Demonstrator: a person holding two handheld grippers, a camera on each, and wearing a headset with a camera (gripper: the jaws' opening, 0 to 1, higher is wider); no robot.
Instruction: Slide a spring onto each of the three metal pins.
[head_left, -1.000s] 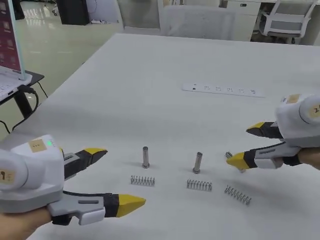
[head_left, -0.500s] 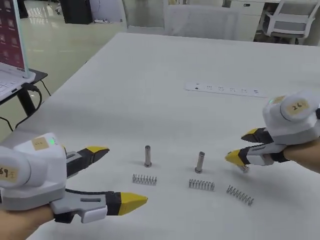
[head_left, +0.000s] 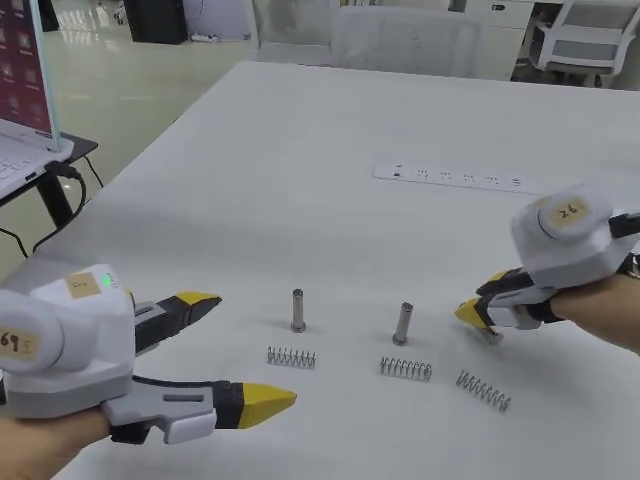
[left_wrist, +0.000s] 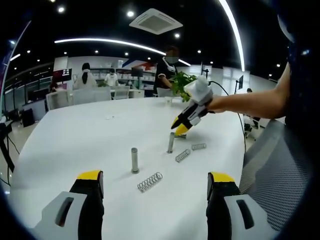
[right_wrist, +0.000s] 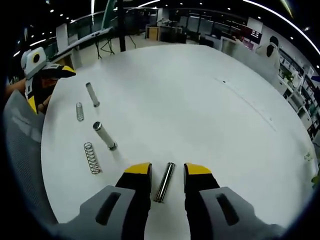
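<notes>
Two metal pins stand upright on the white table (head_left: 300, 200), one on the left (head_left: 298, 310) and one in the middle (head_left: 403, 323). A spring lies in front of each (head_left: 291, 357) (head_left: 405, 369), and a third spring (head_left: 484, 390) lies further right. The third pin (right_wrist: 165, 181) lies flat between the jaws of my right gripper (right_wrist: 167, 172), which stand close on either side of it with gaps still showing. In the head view, that right gripper (head_left: 478, 312) is down at the table. My left gripper (head_left: 235, 350) hovers wide open and empty at the lower left.
A white power strip (head_left: 455, 180) lies further back on the table. A laptop on a stand (head_left: 25, 100) is off the table's left edge. Office chairs (head_left: 575, 40) stand behind the far edge. People stand in the background of the left gripper view.
My right gripper has come down and left, and its jaws have narrowed around the lying pin. The left gripper has stayed put.
</notes>
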